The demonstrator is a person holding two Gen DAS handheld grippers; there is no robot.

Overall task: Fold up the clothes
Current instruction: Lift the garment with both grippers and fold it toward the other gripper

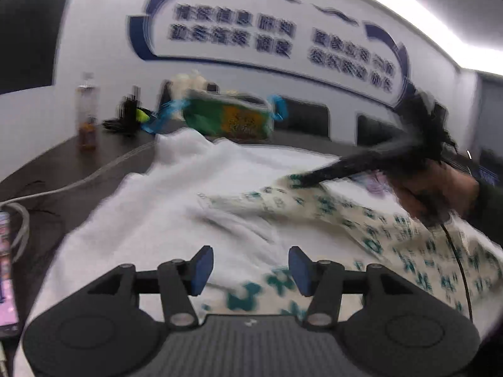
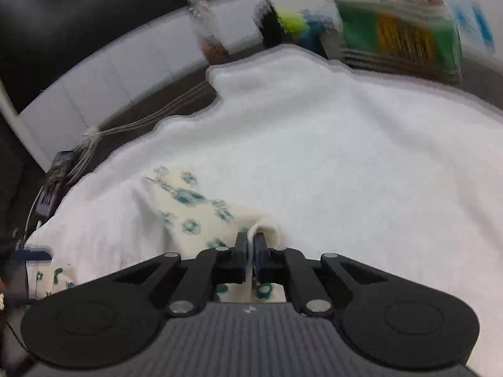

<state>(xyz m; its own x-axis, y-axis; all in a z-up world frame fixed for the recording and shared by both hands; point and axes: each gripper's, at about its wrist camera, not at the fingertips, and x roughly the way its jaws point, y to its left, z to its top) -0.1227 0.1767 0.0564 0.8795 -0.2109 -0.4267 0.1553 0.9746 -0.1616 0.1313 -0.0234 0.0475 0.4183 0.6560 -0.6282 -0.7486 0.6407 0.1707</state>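
Right gripper (image 2: 251,246) pinches the printed garment (image 2: 195,210) hem; left gripper (image 1: 251,270) gapes empty above it; limp, light; take edges

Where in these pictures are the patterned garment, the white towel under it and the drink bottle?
patterned garment (image 2: 195,207): right wrist view, its printed cloth.
white towel (image 2: 330,157): right wrist view, bare middle.
drink bottle (image 1: 86,116): left wrist view, its body.

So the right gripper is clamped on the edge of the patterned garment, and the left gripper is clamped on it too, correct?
Not quite. The right gripper is indeed shut on a fold of the patterned garment, but the left gripper is open: the left wrist view shows its blue pads spread apart above the cloth, gripping nothing.
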